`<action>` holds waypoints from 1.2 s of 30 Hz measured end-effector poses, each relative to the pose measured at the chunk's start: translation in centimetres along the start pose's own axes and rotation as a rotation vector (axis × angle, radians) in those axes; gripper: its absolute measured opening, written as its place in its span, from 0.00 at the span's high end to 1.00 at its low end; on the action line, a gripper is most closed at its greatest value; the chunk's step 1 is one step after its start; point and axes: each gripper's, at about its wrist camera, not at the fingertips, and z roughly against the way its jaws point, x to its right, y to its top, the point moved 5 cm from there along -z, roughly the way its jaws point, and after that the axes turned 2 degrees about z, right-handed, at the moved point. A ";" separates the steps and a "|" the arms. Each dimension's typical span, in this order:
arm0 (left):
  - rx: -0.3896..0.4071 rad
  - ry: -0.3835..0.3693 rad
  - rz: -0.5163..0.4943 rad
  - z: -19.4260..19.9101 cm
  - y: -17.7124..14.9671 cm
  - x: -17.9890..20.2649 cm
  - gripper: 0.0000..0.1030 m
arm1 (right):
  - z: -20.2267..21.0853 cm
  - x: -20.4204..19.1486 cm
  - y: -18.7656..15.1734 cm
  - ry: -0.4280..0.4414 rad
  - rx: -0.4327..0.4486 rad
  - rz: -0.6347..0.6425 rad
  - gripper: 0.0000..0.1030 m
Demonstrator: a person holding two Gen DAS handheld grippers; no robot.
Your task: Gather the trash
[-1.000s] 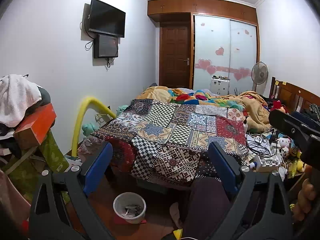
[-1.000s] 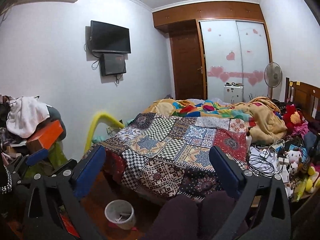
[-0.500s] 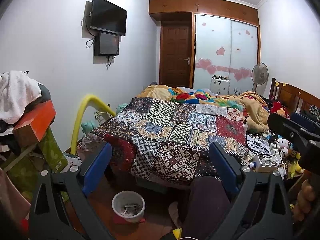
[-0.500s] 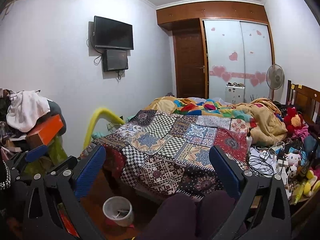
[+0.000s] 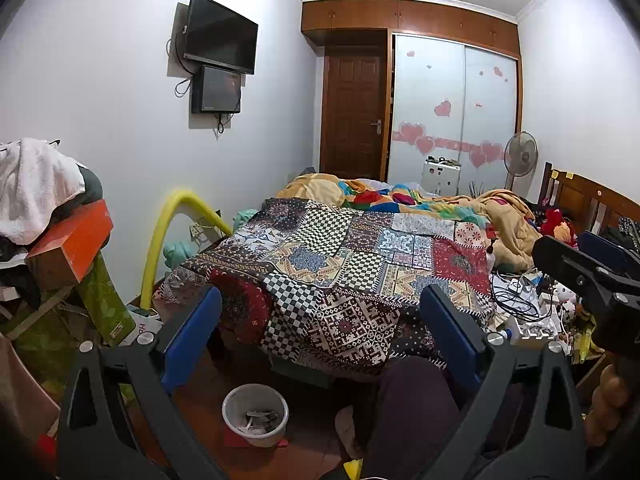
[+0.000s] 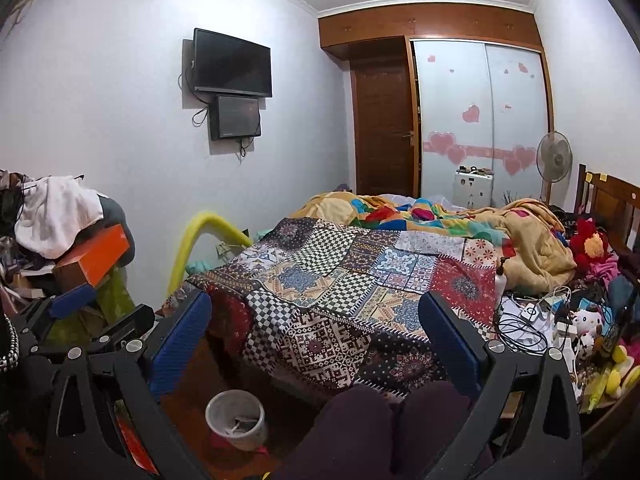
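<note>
Both claws are spread wide with nothing between the blue pads: the left gripper [image 5: 320, 340] and the right gripper [image 6: 316, 344] each hang in the air, pointed across the foot end of the bed [image 5: 360, 264], well above the floor.

The task's thing, as far as can be judged, is the small white bin [image 5: 255, 414] standing on the wooden floor just off the near corner of the bed, beside the person's dark-clad knee [image 5: 412, 408]. It already holds a few crumpled scraps [image 5: 258, 420] lying at its bottom (paper or wrappers; too small to tell which). Those scraps look light, soft and easily crushed, so a gentle pinch on a raised fold should lift them, though thin film could slip from the pads. The bin itself looks like thin, stiff plastic and light; its rim is the natural place to clamp, one pad inside and one outside the wall.

Loose litter may also sit among the cables [image 6: 520, 328] and toys along the bed's right edge, but none can be picked out with certainty
</note>
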 end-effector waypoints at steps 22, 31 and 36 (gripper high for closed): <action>0.028 -0.008 0.005 0.8 0.2 0.3 0.02 | 0.0 0.3 -0.1 0.013 -0.002 0.001 0.00; 0.025 -0.018 0.013 0.8 0.1 0.3 0.02 | 0.1 0.2 -0.1 0.006 -0.002 -0.004 0.00; 0.018 -0.025 0.013 0.7 0.0 0.5 0.02 | 0.1 0.1 -0.2 0.004 -0.004 -0.008 0.00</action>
